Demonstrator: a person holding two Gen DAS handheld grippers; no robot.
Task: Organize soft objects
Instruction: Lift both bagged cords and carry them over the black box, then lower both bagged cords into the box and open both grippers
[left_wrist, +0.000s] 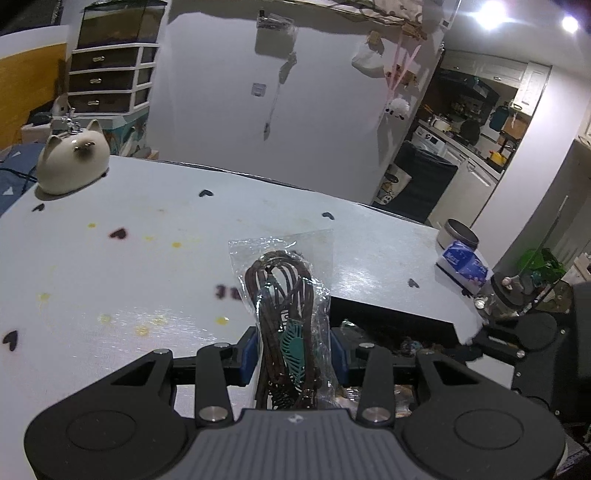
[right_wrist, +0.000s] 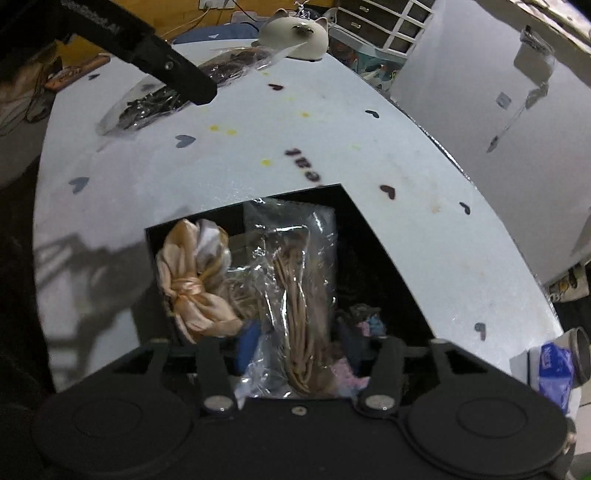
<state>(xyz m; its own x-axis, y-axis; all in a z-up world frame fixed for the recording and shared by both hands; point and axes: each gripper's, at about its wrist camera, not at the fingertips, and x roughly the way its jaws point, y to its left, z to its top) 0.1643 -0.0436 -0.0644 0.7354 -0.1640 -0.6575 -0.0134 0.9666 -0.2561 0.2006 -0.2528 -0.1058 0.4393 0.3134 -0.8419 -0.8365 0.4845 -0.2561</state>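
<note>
A: Risks are being noted, left to right. The left gripper (left_wrist: 293, 354) is being kept narrow, clamped on a clear bag of dark brown cord (left_wrist: 286, 306), which is being held upright above the worktop (left_wrist: 110, 266), near the edge of the black box (left_wrist: 391, 319). Only the lower part of the bag is being pinched; the slick film could be lost from the pads if the gripper is tilted further, and the bag would be dropped onto the worktop short of the box.

B: And the right side?

A: The right gripper (right_wrist: 295, 350) is being held over the box (right_wrist: 388, 280) with its jaws partly spread. A clear bag of tan cord (right_wrist: 295, 295) is being seen between them; whether the pads are touching it cannot be told. The bag is judged to be standing on end over the contents, so it could be tipped out or caught on withdrawal.

B: Counts?

A: Being tallied from the right wrist view: three bagged cords, one with each gripper and one lying on the worktop (right_wrist: 147, 101); one peach satin scrunchie (right_wrist: 192, 284) in the box; one box. A small dark and pastel clump in the box's right part is not being counted; it is too unclear.
</note>
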